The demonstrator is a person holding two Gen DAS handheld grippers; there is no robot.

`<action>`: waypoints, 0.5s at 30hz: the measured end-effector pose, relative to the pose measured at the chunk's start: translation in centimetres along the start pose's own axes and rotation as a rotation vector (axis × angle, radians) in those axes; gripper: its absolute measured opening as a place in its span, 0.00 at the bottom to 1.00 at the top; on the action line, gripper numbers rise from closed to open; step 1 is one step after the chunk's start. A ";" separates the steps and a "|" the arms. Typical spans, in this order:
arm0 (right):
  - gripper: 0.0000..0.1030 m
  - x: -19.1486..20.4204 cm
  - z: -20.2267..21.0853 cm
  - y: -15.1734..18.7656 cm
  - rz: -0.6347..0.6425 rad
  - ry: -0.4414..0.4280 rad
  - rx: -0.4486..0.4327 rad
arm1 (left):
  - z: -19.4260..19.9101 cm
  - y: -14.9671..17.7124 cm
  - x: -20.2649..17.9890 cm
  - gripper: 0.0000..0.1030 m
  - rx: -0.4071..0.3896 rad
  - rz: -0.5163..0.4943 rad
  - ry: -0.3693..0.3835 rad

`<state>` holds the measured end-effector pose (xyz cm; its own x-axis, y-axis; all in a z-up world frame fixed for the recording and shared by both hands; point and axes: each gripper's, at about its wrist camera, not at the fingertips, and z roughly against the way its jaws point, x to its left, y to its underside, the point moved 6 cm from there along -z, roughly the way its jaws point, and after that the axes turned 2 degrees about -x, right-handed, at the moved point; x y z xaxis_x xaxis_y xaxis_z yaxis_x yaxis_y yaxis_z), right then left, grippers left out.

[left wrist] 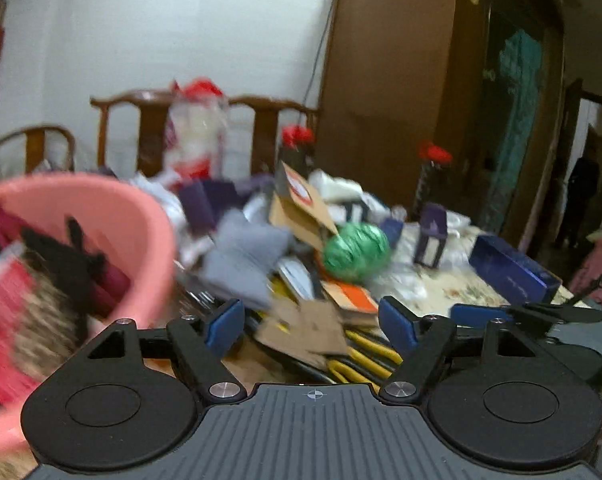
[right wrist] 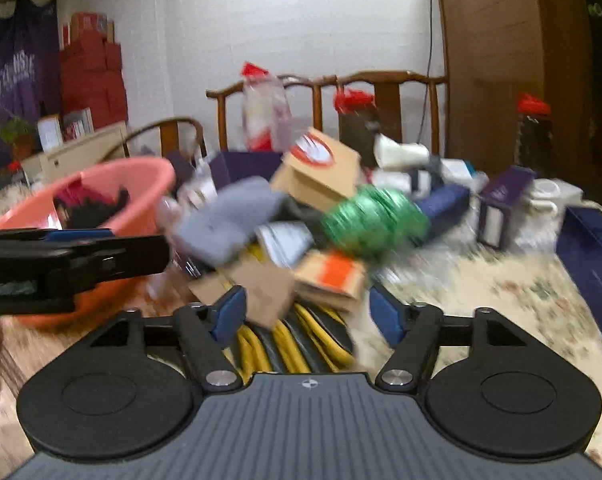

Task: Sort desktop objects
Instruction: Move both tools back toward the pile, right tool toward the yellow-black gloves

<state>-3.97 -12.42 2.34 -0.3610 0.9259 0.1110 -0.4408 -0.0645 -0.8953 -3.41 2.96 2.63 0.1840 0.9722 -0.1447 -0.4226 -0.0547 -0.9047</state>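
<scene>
A cluttered pile lies on the table: a grey cloth [left wrist: 245,256] [right wrist: 229,220], a green ball [left wrist: 357,252] [right wrist: 375,218], cardboard pieces [left wrist: 305,328] [right wrist: 257,284], a brown paper bag [right wrist: 321,172] and a black-and-yellow item [right wrist: 293,344]. A pink basin [left wrist: 113,220] [right wrist: 113,184] holding dark clothes stands at the left. My left gripper [left wrist: 311,324] is open and empty above the cardboard. My right gripper [right wrist: 307,312] is open and empty over the black-and-yellow item. The left gripper also shows side-on in the right wrist view [right wrist: 77,256]. Both views are blurred.
Blue boxes [left wrist: 513,268] [right wrist: 593,260] and a purple box [left wrist: 433,236] [right wrist: 501,208] stand at the right on a floral tablecloth [right wrist: 501,308]. Red-capped bottles [left wrist: 197,136] [right wrist: 261,108] and wooden chairs [left wrist: 149,120] line the far edge. A wooden cabinet [left wrist: 401,80] rises behind.
</scene>
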 end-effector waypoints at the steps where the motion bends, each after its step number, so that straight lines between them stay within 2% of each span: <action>1: 0.80 -0.4 0.1 0.5 0.005 -0.004 0.007 | -0.6 0.6 0.0 0.82 0.010 0.011 -0.002; 6: 0.82 -0.1 -1.2 2.0 0.025 -0.113 0.096 | -2.6 2.9 1.4 0.82 0.061 0.001 -0.054; 10: 0.93 1.9 -3.0 2.4 0.094 -0.173 0.110 | -2.5 3.1 2.3 0.83 0.023 -0.013 -0.107; 13: 0.94 2.7 -5.5 2.5 0.130 -0.168 0.139 | -2.7 3.0 2.8 0.84 0.011 -0.009 -0.122; 15: 0.93 3.1 -6.7 3.0 0.158 -0.124 0.139 | -3.2 3.1 2.9 0.84 0.008 -0.023 -0.155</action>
<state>-0.86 -7.25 -2.87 -0.5289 0.8480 0.0347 -0.4769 -0.2631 -0.8387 -1.36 4.85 -1.89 0.0550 0.9967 -0.0596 -0.4270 -0.0305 -0.9037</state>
